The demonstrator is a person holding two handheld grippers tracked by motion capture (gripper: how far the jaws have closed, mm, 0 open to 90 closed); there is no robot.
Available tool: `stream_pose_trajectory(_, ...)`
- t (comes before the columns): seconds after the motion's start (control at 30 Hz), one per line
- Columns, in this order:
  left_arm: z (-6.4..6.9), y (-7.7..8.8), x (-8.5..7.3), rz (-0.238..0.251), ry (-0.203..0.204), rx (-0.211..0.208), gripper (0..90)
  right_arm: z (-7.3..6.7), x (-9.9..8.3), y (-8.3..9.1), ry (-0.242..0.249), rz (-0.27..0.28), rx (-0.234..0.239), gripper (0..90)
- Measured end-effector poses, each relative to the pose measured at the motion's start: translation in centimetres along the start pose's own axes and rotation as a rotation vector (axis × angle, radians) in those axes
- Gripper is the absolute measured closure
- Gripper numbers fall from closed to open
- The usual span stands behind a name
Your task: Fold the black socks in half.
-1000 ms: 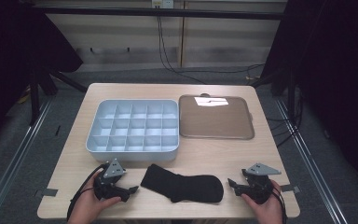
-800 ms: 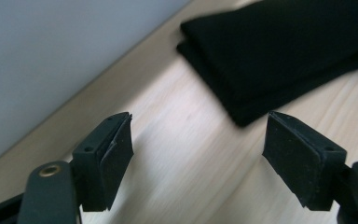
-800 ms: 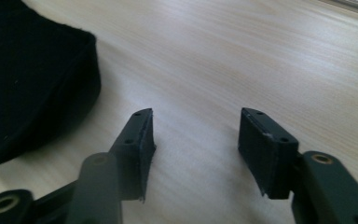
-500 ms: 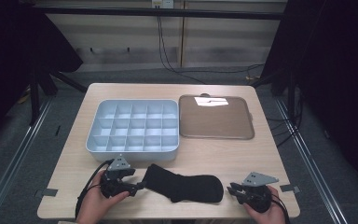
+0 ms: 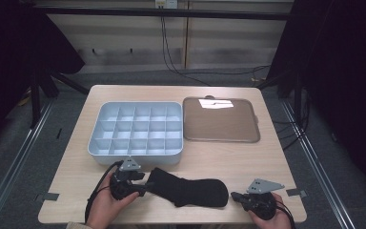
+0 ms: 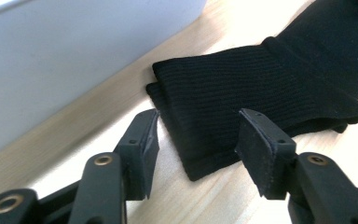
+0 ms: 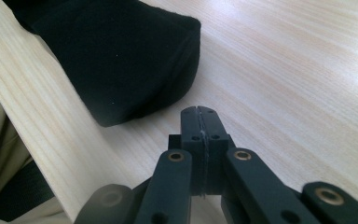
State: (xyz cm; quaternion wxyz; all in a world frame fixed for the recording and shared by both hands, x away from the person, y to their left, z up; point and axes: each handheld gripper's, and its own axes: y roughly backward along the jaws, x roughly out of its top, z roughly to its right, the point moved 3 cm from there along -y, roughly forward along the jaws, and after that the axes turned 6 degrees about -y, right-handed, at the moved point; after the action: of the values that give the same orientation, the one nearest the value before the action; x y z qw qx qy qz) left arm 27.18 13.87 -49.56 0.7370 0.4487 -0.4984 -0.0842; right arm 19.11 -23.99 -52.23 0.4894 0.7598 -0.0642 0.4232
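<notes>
The left tool point(image 6: 198, 140) is closing in on the ribbed cuff end of the black sock point(image 6: 279, 79), its jaws having just been narrowing, yet both pads are standing clear of the fabric, so nothing is gripped. The step in hand appears to be the first pick-up of the sock; the next move calls for sliding one jaw under the cuff and pinching through both layers. The right tool point(image 7: 200, 126) is resting clenched and empty just short of the toe end. The sock is lying flat near the front edge of the desk point(image 5: 219, 164), just before the compartment tray point(image 5: 136, 128). Both hands are reaching inward, low over the desk.
</notes>
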Motion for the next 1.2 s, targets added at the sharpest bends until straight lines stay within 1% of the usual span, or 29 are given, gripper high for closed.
stream_pose_trajectory(0.03, 0.0, -0.1, 0.0, 0.0, 0.01, 0.0, 50.2, -0.1, 0.0, 0.0, -0.005, 0.0, 0.001, 90.0)
stream_pose_trajectory(0.1, -0.2, -0.4, 0.1, -0.007, 0.025, 0.003, 52.7, -0.2, -0.1, 0.1, 0.001, 0.002, -0.002, 90.0)
stream_pose_trajectory(0.13, -0.2, -0.4, 0.1, -0.007, 0.025, 0.003, 53.7, -0.2, -0.1, 0.1, 0.001, 0.002, -0.002, 90.0)
stream_pose_trajectory(0.17, -0.3, -0.5, 0.0, -0.02, 0.021, -0.002, 53.7, -0.3, -0.2, 0.1, 0.003, 0.001, -0.003, 90.0)
stream_pose_trajectory(0.2, -0.3, -0.6, 0.0, -0.031, 0.021, 0.005, 54.7, -0.3, -0.2, 0.1, 0.004, 0.001, -0.002, 90.0)
stream_pose_trajectory(0.23, -0.4, -0.7, 0.0, -0.044, 0.01, 0.012, 55.2, -0.4, -0.2, 0.2, 0.002, -0.001, -0.001, 90.0)
stream_pose_trajectory(0.3, -0.4, -0.9, -0.1, -0.058, 0.009, 0.014, 56.4, -0.5, -0.3, 0.2, -0.002, -0.005, 0.0, 90.0)
stream_pose_trajectory(0.33, -0.4, -1.1, -0.1, -0.072, -0.001, 0.025, 56.8, -0.5, -0.3, 0.3, 0.004, -0.003, 0.006, 90.0)
stream_pose_trajectory(0.37, -0.4, -1.1, -0.1, -0.072, -0.001, 0.025, 57.1, -0.5, -0.3, 0.3, 0.004, -0.003, 0.006, 90.0)
stream_pose_trajectory(0.4, -0.3, -1.2, -0.2, -0.082, -0.001, 0.024, 57.1, -0.5, -0.4, 0.3, 0.003, -0.004, 0.004, 90.0)
stream_pose_trajectory(0.43, -0.3, -1.3, -0.3, -0.091, -0.01, 0.023, 57.6, -0.6, -0.4, 0.3, 0.001, -0.005, 0.003, 90.0)
stream_pose_trajectory(0.5, -0.2, -1.5, -0.3, -0.096, -0.019, 0.021, 58.9, -0.6, -0.4, 0.4, 0.001, -0.005, 0.005, 90.0)
stream_pose_trajectory(0.63, -0.1, -1.5, -0.3, -0.09, -0.019, 0.026, 60.5, -0.6, -0.4, 0.4, 0.005, -0.008, 0.001, 90.0)
stream_pose_trajectory(0.7, -0.1, -1.5, -0.3, -0.101, -0.029, 0.034, 64.8, -0.6, -0.4, 0.4, 0.0, -0.008, 0.002, 90.0)
stream_pose_trajectory(0.73, -0.1, -1.5, -0.2, -0.103, -0.026, 0.028, 66.9, -0.6, -0.4, 0.4, -0.001, -0.007, 0.004, 90.0)
stream_pose_trajectory(0.83, -0.1, -1.5, -0.1, -0.114, -0.025, 0.035, 72.9, -0.6, -0.4, 0.4, -0.003, -0.011, 0.002, 90.0)
stream_pose_trajectory(0.87, -0.1, -1.5, -0.1, -0.115, -0.022, 0.029, 76.0, -0.7, -0.4, 0.4, 0.002, -0.012, 0.001, 90.0)
stream_pose_trajectory(0.9, -0.1, -1.5, -0.1, -0.119, -0.02, 0.028, 77.1, -0.7, -0.4, 0.4, 0.003, -0.012, 0.0, 90.0)
stream_pose_trajectory(0.93, -0.1, -1.5, -0.1, -0.117, -0.014, 0.022, 77.6, -0.7, -0.4, 0.4, 0.003, -0.012, 0.0, 90.0)
stream_pose_trajectory(0.97, -0.1, -1.5, -0.1, -0.116, -0.007, 0.026, 77.6, -0.7, -0.4, 0.4, 0.003, -0.012, 0.0, 90.0)
stream_pose_trajectory(1.07, -0.1, -1.4, 0.0, -0.122, -0.009, 0.013, 78.7, -0.7, -0.4, 0.3, -0.003, -0.01, 0.006, 90.0)
stream_pose_trajectory(1.13, -0.1, -1.3, 0.1, -0.119, 0.006, -0.006, 78.9, -0.7, -0.4, 0.3, -0.006, -0.009, 0.006, 90.0)
stream_pose_trajectory(1.2, -0.1, -1.2, 0.1, -0.111, 0.012, -0.022, 79.1, -0.7, -0.4, 0.3, -0.003, -0.01, 0.004, 90.0)
